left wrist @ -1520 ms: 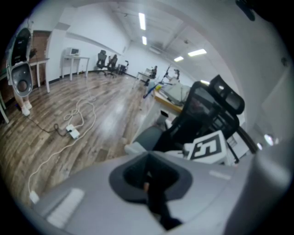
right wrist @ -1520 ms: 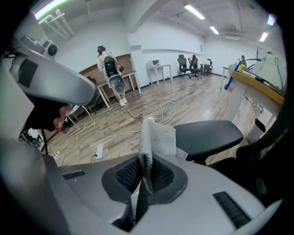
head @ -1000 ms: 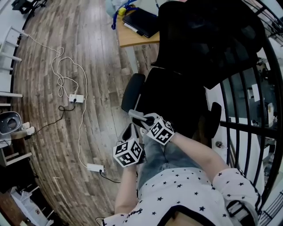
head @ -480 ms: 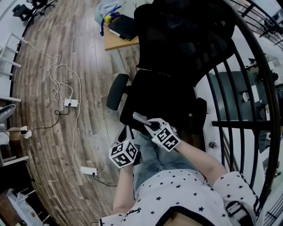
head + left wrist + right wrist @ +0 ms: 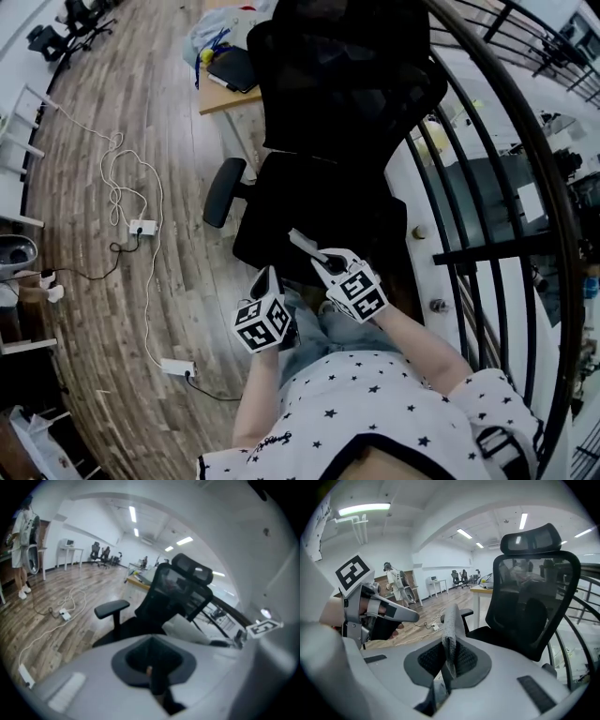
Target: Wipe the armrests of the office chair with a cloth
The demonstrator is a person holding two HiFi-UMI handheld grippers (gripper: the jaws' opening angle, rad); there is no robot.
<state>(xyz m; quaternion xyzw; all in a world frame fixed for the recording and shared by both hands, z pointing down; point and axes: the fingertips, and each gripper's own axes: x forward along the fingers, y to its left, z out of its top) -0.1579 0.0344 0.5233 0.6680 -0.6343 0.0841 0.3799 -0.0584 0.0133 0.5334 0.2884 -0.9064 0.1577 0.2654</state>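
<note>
Open-plan office: wood floor [image 5: 103,309] w/ a white cable [image 5: 150,281] & power strip [image 5: 142,227] trailing across it, a counter [image 5: 214,101] behind, a dark railing [image 5: 487,253] on the R. We stand right in front of the black office chair [image 5: 319,216], its seat just ahead of both tools.

R tool [image 5: 317,255] is pinching the grey cloth [image 5: 450,630]. The folded strip stands up btw its jaws, free end poking fwd toward the seat. L tool [image 5: 267,281] has its jaws pressed together, nothing btw them as far as we can see, & sits just beside the R one.

The armrest [image 5: 217,192] on the view's left sticks out clear of the seat, pad bare, nothing touching it. The other armrest, railing side, we can't pick out against the dark seat. The cloth touches neither.

Our read: approach step, wiping not begun. Next move prob. calls for swinging the R tool over to one armrest, laying the cloth flat on the pad & dragging along its length, w/ enough cloth out front that the jaws don't scrape. L tool could steady the chair, since it may swivel or roll under the push.
</note>
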